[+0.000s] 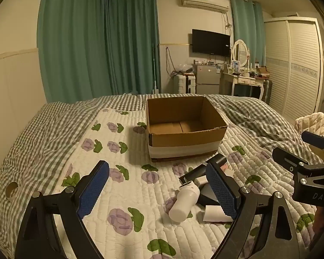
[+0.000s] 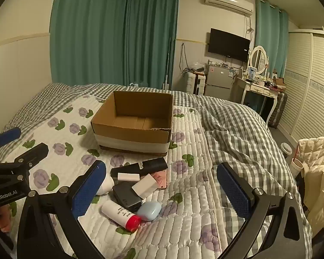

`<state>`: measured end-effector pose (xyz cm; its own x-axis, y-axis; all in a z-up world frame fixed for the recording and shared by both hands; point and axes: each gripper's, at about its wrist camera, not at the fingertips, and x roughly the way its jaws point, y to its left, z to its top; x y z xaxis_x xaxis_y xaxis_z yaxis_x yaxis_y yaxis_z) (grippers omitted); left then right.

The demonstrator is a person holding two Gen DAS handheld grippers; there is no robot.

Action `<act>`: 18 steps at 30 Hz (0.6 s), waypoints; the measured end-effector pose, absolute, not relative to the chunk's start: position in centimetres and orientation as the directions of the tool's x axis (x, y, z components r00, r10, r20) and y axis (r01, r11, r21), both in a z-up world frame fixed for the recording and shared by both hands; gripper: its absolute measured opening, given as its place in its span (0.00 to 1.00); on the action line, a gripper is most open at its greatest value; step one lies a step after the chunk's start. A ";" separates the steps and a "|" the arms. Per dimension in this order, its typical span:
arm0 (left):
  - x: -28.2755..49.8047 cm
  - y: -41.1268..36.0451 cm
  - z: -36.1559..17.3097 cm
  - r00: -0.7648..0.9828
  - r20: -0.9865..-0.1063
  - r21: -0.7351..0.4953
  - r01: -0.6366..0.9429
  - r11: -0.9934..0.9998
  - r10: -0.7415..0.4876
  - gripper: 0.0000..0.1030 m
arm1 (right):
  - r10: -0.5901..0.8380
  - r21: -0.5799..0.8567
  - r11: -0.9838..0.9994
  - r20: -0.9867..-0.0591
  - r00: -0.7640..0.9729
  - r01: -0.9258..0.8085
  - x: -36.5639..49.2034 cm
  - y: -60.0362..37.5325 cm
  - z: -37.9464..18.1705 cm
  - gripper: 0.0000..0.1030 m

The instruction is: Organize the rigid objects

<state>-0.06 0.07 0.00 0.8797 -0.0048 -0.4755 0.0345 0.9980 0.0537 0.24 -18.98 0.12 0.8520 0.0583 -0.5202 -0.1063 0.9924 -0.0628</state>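
From the left wrist, the left gripper (image 1: 157, 183) hangs spread wide and empty above the quilt (image 1: 123, 142), the white bottle (image 1: 183, 202) lying near its right finger, well short of the empty cardboard box (image 1: 183, 127).

From the right wrist, the right gripper (image 2: 162, 185) is likewise spread and empty over the heaped clutter: the red-capped tube (image 2: 121, 214) touches the blue case (image 2: 149, 211). Grabbing one could nudge its neighbours downhill on the soft bedding.

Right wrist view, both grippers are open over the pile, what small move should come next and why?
Probably lower the right hand-held gripper onto the white bottle with the red cap. It lies nearest, on the quilt at the pile's front edge, with nothing on top of it. The cardboard box behind the pile looks empty, and the jaws stand wide open, holding nothing.
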 end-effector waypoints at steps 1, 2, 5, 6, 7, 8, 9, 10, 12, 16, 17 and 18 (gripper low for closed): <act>-0.1 0.1 0.0 0.881 -0.474 0.053 0.033 0.998 -0.004 0.90 | 0.061 -0.058 0.993 -0.516 0.854 -0.107 0.2 -19.0 0.1 1.00; -0.2 0.0 0.0 0.881 -0.473 0.054 0.032 0.998 -0.003 0.90 | 0.061 -0.060 0.992 -0.516 0.854 -0.107 0.3 -19.0 0.1 1.00; -0.2 0.0 -0.1 0.874 -0.486 0.043 0.040 0.998 -0.014 0.90 | 0.058 -0.066 0.992 -0.517 0.854 -0.108 0.3 -18.9 0.0 1.00; -0.2 0.0 -0.1 0.874 -0.485 0.044 0.040 0.998 -0.014 0.90 | 0.059 -0.067 0.992 -0.517 0.854 -0.109 0.3 -18.9 -0.1 1.00; -0.2 0.1 0.0 0.874 -0.486 0.040 0.039 0.998 -0.015 0.90 | 0.058 -0.068 0.992 -0.516 0.854 -0.109 0.3 -18.9 -0.1 1.00; -0.2 0.1 0.0 0.874 -0.486 0.040 0.039 0.998 -0.015 0.90 | 0.059 -0.070 0.991 -0.516 0.855 -0.110 0.3 -18.9 -0.1 1.00; -0.1 0.1 0.1 0.873 -0.487 0.041 0.039 0.998 -0.014 0.90 | 0.060 -0.062 0.992 -0.518 0.853 -0.107 0.4 -18.8 -0.5 1.00; -0.1 0.1 0.1 0.873 -0.487 0.040 0.039 0.998 -0.014 0.90 | 0.058 -0.063 0.992 -0.518 0.853 -0.106 0.3 -18.7 -0.6 1.00; -0.1 0.1 0.1 0.873 -0.488 0.041 0.039 0.998 -0.014 0.90 | 0.060 -0.063 0.992 -0.519 0.853 -0.108 0.2 -18.6 -0.6 1.00; -0.1 0.2 -0.2 0.872 -0.489 0.045 0.035 0.998 -0.009 0.90 | 0.061 -0.063 0.992 -0.523 0.850 -0.109 0.4 -18.7 -0.3 1.00; -0.1 0.2 -0.2 0.872 -0.489 0.048 0.035 0.998 -0.007 0.90 | 0.060 -0.064 0.992 -0.523 0.850 -0.109 0.3 -18.7 -0.4 1.00; 0.0 0.2 -0.4 0.873 -0.488 0.050 0.035 0.998 -0.006 0.90 | 0.061 -0.064 0.992 -0.523 0.850 -0.111 0.3 -18.7 -0.4 1.00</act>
